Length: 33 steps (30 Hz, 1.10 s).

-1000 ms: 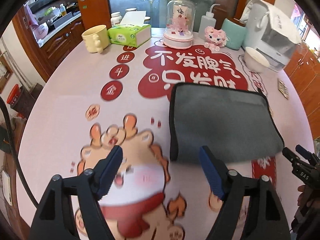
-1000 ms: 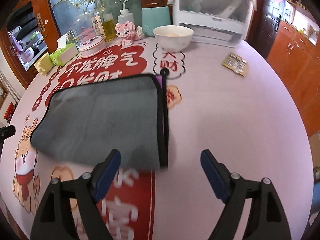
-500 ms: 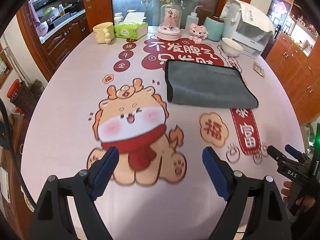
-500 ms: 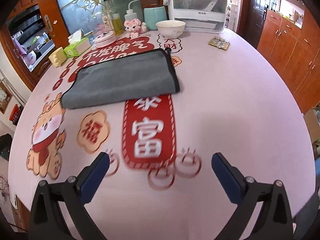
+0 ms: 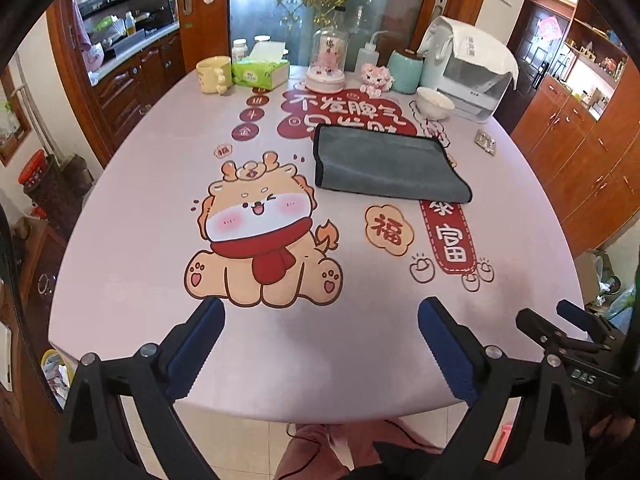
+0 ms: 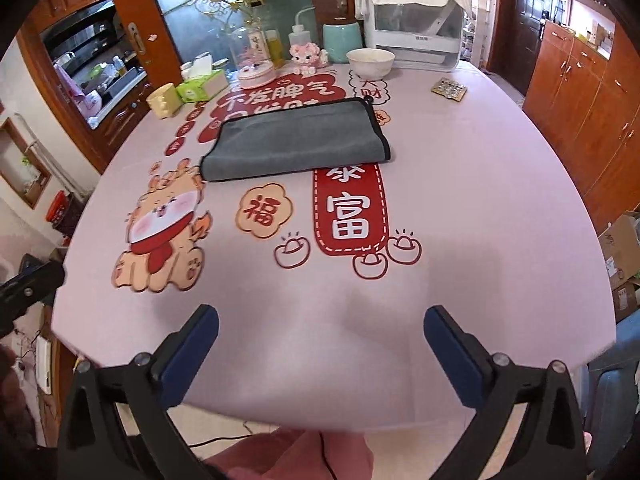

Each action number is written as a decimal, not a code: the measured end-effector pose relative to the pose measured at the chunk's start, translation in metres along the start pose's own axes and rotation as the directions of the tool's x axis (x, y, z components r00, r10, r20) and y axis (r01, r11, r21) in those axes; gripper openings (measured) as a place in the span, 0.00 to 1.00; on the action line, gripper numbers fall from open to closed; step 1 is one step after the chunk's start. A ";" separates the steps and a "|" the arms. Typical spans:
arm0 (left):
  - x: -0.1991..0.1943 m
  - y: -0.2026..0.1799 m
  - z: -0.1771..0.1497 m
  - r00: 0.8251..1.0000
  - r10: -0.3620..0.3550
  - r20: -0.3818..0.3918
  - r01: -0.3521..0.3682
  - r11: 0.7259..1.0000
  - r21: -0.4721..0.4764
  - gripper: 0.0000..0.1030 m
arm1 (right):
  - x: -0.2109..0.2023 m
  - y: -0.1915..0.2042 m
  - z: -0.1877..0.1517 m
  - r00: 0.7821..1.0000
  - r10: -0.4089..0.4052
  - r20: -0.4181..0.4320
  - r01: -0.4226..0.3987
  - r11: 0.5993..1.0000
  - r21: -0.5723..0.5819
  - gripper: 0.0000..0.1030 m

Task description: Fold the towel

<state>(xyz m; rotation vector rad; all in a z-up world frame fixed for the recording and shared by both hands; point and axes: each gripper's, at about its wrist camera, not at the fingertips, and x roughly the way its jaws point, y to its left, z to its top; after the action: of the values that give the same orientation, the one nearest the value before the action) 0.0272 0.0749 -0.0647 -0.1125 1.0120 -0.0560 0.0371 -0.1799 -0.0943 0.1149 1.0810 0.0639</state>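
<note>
A grey towel with black trim (image 5: 384, 162) lies folded flat on the far half of the pink printed table (image 5: 132, 240); it also shows in the right wrist view (image 6: 298, 142). My left gripper (image 5: 320, 320) is open and empty above the table's near edge, far from the towel. My right gripper (image 6: 320, 326) is open and empty, also at the near edge. The right gripper's tip (image 5: 560, 328) shows at the right in the left wrist view.
At the table's far edge stand a yellow mug (image 5: 214, 74), a green tissue box (image 5: 260, 72), a glass dome (image 5: 328, 62), a pink toy (image 5: 376, 78), a teal canister (image 5: 406, 70), a white bowl (image 5: 434, 102) and a white appliance (image 5: 472, 68). A foil packet (image 6: 449, 89) lies at right.
Both grippers have pulled back from the towel to the table's near edge, staying open. The towel stays folded and still.
</note>
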 end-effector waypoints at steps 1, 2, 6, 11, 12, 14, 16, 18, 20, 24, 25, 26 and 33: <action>-0.004 -0.002 0.000 1.000 -0.001 0.007 0.001 1.000 -0.003 0.95 | -0.008 0.000 0.001 1.000 0.015 0.001 -0.015 1.000 -0.002 1.00; -0.010 -0.008 0.001 1.000 -0.002 0.019 0.002 1.000 -0.011 0.96 | -0.014 0.000 0.002 1.000 0.028 0.002 -0.028 1.000 -0.007 1.00; -0.021 -0.026 0.001 1.000 -0.009 0.029 0.009 1.000 -0.010 0.96 | -0.041 -0.001 0.010 0.999 0.046 0.012 -0.046 0.998 -0.044 1.00; -0.034 -0.047 0.002 0.999 0.004 0.050 -0.004 1.000 -0.009 0.96 | -0.072 -0.001 0.008 0.997 0.078 0.027 -0.076 0.995 -0.069 1.00; -0.036 -0.049 0.002 0.999 0.005 0.052 -0.004 1.000 -0.012 0.96 | -0.075 -0.001 0.007 0.996 0.084 0.025 -0.082 0.994 -0.069 1.00; -0.041 -0.054 0.000 0.998 0.006 0.056 -0.005 1.000 -0.020 0.96 | -0.081 -0.001 0.004 0.995 0.100 0.022 -0.099 0.993 -0.059 1.00; -0.045 -0.058 -0.003 0.997 0.024 0.069 -0.023 0.999 -0.022 0.96 | -0.085 0.000 0.000 0.994 0.100 0.037 -0.098 0.994 -0.049 1.00; -0.049 -0.060 -0.004 0.995 0.039 0.091 -0.036 0.999 -0.027 0.97 | -0.090 0.001 -0.003 0.995 0.080 0.064 -0.076 0.995 -0.060 1.00; -0.054 -0.062 -0.005 0.991 0.056 0.118 -0.052 0.998 -0.032 0.99 | -0.096 0.003 -0.005 0.993 0.077 0.089 -0.072 0.995 -0.063 1.00; -0.062 -0.066 -0.008 0.983 0.068 0.169 -0.064 0.998 -0.030 0.99 | -0.097 0.001 -0.007 0.992 0.065 0.108 -0.059 0.997 -0.053 1.00; -0.063 -0.067 -0.008 0.982 0.074 0.175 -0.070 0.997 -0.028 0.99 | -0.096 0.000 -0.007 0.992 0.062 0.108 -0.057 0.997 -0.048 1.00; -0.063 -0.067 -0.008 0.980 0.081 0.179 -0.078 0.997 -0.028 0.99 | -0.097 -0.001 -0.008 0.992 0.060 0.112 -0.055 0.997 -0.045 1.00; -0.066 -0.069 -0.007 0.974 0.109 0.201 -0.111 0.994 -0.005 0.99 | -0.098 -0.001 -0.009 0.990 0.050 0.133 -0.046 0.998 -0.036 1.00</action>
<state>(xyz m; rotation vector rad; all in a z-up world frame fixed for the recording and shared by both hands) -0.0134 0.0125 -0.0050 -0.0553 0.8146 0.0528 -0.0173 -0.1907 -0.0124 0.1141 0.9430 0.1157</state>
